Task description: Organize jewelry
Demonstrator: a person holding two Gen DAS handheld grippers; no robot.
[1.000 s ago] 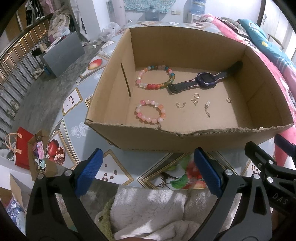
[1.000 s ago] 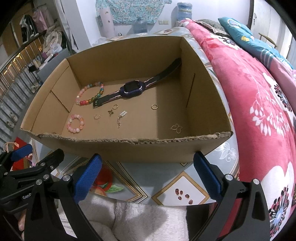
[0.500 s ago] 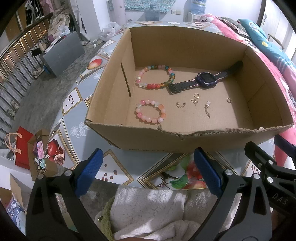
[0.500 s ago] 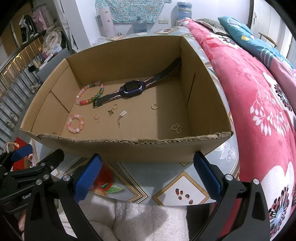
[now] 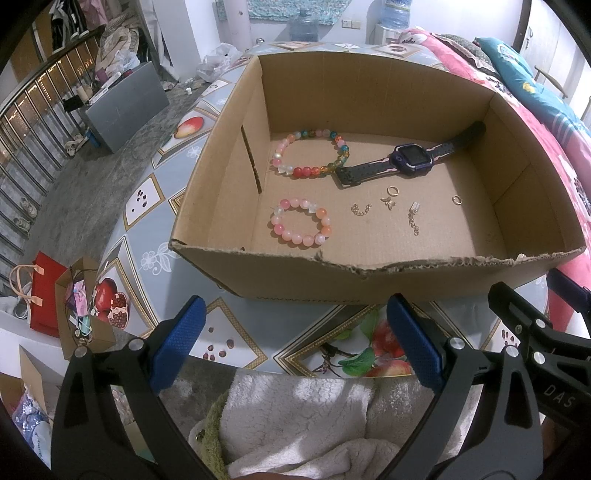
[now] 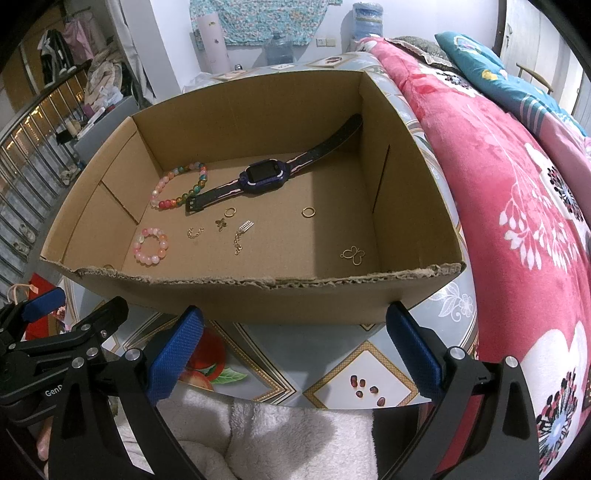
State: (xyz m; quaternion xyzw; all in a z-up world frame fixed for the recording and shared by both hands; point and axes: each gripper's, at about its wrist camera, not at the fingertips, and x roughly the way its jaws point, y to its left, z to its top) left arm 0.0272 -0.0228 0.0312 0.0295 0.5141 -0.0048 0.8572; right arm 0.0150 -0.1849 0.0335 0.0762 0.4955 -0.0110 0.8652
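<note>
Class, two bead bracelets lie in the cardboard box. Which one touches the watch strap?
The multicoloured bracelet, at the back: its green-blue beads meet the watch strap's end. The all-pink bracelet lies apart, nearer the front.

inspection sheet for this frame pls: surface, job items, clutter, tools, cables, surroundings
Surface: round table with fruit-print cover, cardboard box on it.
Job's things: in the box, multicolour bead bracelet, pink bead bracelet, watch, butterfly charm, two gold rings, small chain pieces.
Clutter: paper bags on the floor.
Grippers: left tool open, empty, short of the box; right tool the same.
Cables: nothing seen.
Surroundings: red floral blanket, railing, water jug.
</note>
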